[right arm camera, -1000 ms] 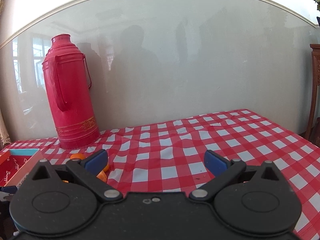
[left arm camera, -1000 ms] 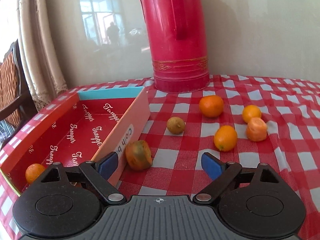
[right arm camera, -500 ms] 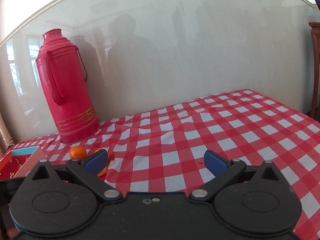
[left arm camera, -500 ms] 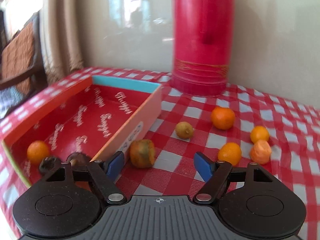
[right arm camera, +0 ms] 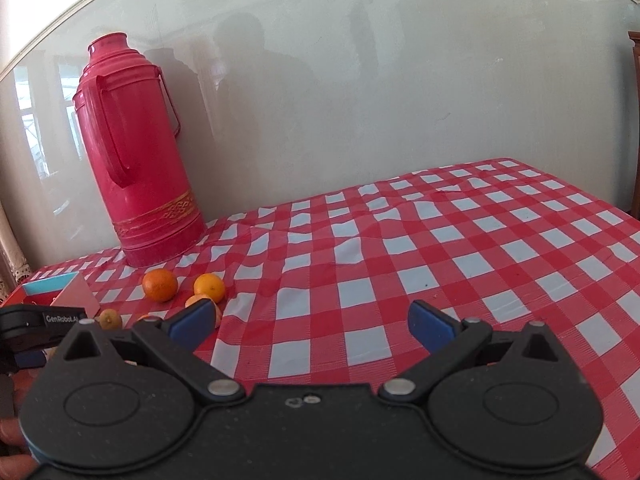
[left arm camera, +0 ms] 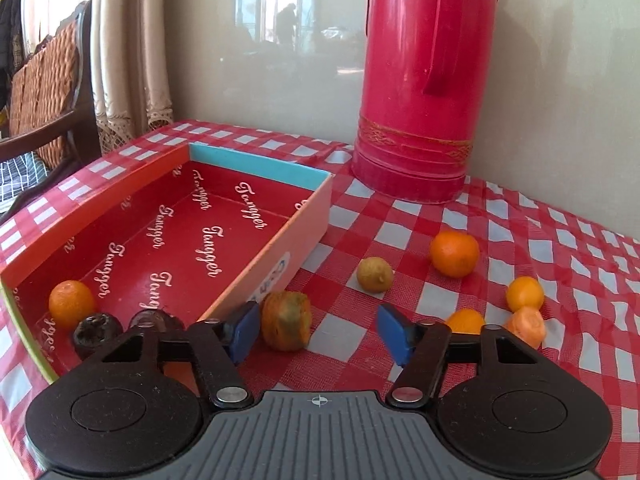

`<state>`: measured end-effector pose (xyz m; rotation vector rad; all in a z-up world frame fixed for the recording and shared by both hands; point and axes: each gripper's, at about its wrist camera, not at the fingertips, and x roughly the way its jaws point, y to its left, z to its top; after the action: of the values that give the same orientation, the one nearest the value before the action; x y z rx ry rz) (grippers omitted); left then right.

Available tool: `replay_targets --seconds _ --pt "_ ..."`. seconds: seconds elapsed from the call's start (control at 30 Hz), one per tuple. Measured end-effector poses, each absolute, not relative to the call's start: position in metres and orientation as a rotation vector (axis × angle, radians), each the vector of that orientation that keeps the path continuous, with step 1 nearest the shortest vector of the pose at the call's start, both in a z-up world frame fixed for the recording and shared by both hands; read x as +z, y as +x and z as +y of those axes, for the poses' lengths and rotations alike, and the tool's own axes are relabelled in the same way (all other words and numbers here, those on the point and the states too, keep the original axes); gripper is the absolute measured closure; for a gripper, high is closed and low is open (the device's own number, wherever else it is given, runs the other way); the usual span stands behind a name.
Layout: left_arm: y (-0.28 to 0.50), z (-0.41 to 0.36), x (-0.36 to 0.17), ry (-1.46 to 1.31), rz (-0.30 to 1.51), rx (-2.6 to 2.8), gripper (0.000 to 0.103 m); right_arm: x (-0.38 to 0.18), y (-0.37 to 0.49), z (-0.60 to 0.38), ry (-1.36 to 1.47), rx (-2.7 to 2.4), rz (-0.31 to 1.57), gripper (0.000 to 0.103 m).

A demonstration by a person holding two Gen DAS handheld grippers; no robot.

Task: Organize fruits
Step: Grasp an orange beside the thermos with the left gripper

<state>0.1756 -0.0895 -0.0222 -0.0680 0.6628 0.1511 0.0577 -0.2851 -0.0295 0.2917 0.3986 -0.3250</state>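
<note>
In the left wrist view, my left gripper hovers low over the checked cloth and its jaws are closing. A browned orange fruit lies between them, close to the left pad, with neither pad pressing on it. The fruit rests against the outer wall of a red box. Inside the box are an orange and two dark fruits. A small yellowish fruit and several oranges lie on the cloth to the right. My right gripper is open and holds nothing.
A tall red thermos stands against the wall behind the fruit. A wicker chair and a curtain are at the far left. In the right wrist view, bare checked cloth stretches to the right.
The left gripper's jaws have narrowed around the browned fruit and its view has rolled, bringing the dark fruits in the box into sight. The right view has tipped down, revealing oranges.
</note>
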Motion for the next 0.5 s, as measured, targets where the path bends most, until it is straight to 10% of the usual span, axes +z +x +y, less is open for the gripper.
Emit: replay_targets --seconds 0.5 --pt "0.188 -0.142 -0.026 0.102 0.672 -0.161 0.044 -0.026 0.053 -0.291 0.303 -0.314 0.372 0.006"
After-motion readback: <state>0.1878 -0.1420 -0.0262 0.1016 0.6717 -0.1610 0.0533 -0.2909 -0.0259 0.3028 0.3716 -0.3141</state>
